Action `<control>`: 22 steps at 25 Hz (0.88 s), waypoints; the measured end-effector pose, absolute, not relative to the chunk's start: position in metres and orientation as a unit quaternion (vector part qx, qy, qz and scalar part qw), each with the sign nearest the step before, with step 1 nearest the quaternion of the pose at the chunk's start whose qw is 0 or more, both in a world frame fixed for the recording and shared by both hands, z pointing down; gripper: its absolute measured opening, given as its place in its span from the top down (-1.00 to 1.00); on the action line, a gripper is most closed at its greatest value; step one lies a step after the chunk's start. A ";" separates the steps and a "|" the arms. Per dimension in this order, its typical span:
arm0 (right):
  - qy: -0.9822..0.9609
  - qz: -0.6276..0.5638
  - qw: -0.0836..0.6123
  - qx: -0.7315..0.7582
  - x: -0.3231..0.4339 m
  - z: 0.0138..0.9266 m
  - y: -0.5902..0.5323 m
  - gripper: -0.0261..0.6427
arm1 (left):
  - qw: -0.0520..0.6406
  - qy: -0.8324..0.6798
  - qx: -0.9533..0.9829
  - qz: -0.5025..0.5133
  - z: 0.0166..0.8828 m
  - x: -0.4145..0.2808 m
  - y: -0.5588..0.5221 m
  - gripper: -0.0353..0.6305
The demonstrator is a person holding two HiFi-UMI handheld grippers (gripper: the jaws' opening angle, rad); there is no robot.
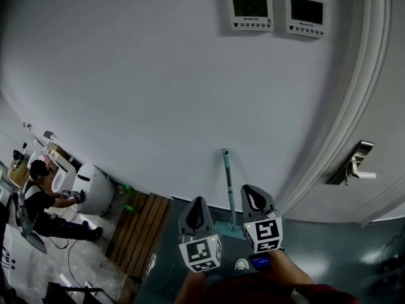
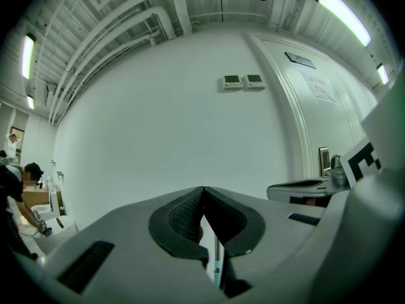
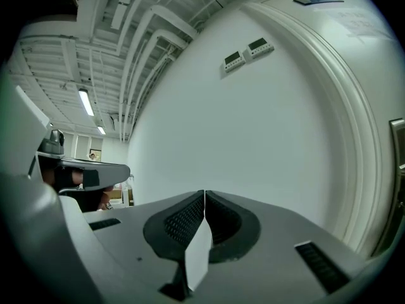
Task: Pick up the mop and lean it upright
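White wall (image 1: 158, 94) pretty much fills everything we're looking at, with two little wall panels (image 1: 250, 10) up high and a curved door frame (image 1: 342, 125) on the right with a metal door handle (image 1: 354, 163) beside it. Down below is a dark floor (image 1: 329, 252), and off to the left sits a wooden slatted platform (image 1: 139, 230). Further left a person (image 1: 38, 198) crouches next to a white rounded machine (image 1: 95, 189).

The mop (image 1: 226, 182) has a teal handle and stands upright against the wall, foot on the floor, just left of the door frame. From the head view it shows between our two tools and beyond them, touching neither one.

Our left hand-held gripper (image 1: 197, 201) is closed: in its own view (image 2: 203, 192) the jaw tips meet and grip nothing. We only catch a sliver of the mop handle (image 2: 217, 258) through the slot lower down, way off by the wall.

Our right hand-held gripper (image 1: 253, 192) is the same deal. Its own view (image 3: 204, 195) shows the ribbed pads pressed together with nothing between them. Both point level at the wall, side by side.
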State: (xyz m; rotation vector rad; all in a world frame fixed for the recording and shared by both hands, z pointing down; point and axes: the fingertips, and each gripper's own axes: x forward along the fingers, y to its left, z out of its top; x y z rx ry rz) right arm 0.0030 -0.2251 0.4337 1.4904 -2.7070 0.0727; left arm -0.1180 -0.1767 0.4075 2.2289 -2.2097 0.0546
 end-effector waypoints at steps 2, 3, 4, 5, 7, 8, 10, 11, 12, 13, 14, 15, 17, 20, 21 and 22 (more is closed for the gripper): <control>-0.875 0.026 0.025 0.483 0.004 0.433 -0.234 0.87 | 0.003 -0.705 0.709 0.017 0.409 -0.119 -0.186 0.85; -0.875 0.026 0.024 0.483 0.003 0.432 -0.238 0.87 | 0.004 -0.705 0.709 0.018 0.410 -0.120 -0.190 0.85; -0.875 0.026 0.024 0.484 0.002 0.432 -0.242 0.87 | 0.006 -0.704 0.710 0.018 0.410 -0.122 -0.194 0.85; -0.875 0.027 0.025 0.483 0.000 0.432 -0.246 0.87 | 0.007 -0.704 0.710 0.018 0.411 -0.123 -0.199 0.85; -0.874 0.028 0.030 0.483 -0.005 0.433 -0.253 0.87 | 0.009 -0.701 0.713 0.018 0.412 -0.126 -0.208 0.85; -0.874 0.028 0.032 0.485 -0.007 0.433 -0.257 0.87 | 0.010 -0.699 0.715 0.018 0.413 -0.128 -0.213 0.85; -0.872 0.025 0.030 0.489 -0.012 0.432 -0.265 0.87 | 0.009 -0.695 0.718 0.016 0.413 -0.132 -0.223 0.86; -0.870 0.021 0.030 0.491 -0.015 0.432 -0.270 0.87 | 0.008 -0.693 0.720 0.015 0.413 -0.134 -0.227 0.85; -0.869 0.018 0.030 0.494 -0.017 0.432 -0.274 0.87 | 0.007 -0.691 0.723 0.014 0.413 -0.136 -0.232 0.85; -0.867 0.017 0.031 0.497 -0.018 0.432 -0.277 0.87 | 0.007 -0.688 0.725 0.015 0.414 -0.138 -0.235 0.85; -0.866 0.018 0.031 0.499 -0.020 0.431 -0.280 0.87 | 0.008 -0.686 0.728 0.016 0.415 -0.139 -0.239 0.85; -0.865 0.018 0.031 0.501 -0.022 0.430 -0.283 0.87 | 0.009 -0.683 0.730 0.015 0.415 -0.141 -0.242 0.85; -0.862 0.016 0.032 0.505 -0.025 0.429 -0.289 0.87 | 0.010 -0.680 0.733 0.012 0.414 -0.144 -0.249 0.86; -0.859 0.012 0.035 0.510 -0.027 0.429 -0.296 0.87 | 0.008 -0.675 0.738 0.011 0.412 -0.146 -0.258 0.85; -0.859 0.011 0.037 0.511 -0.028 0.430 -0.298 0.87 | 0.007 -0.674 0.739 0.010 0.412 -0.147 -0.260 0.85; -0.859 0.011 0.039 0.511 -0.028 0.432 -0.299 0.87 | 0.006 -0.673 0.739 0.009 0.412 -0.148 -0.261 0.85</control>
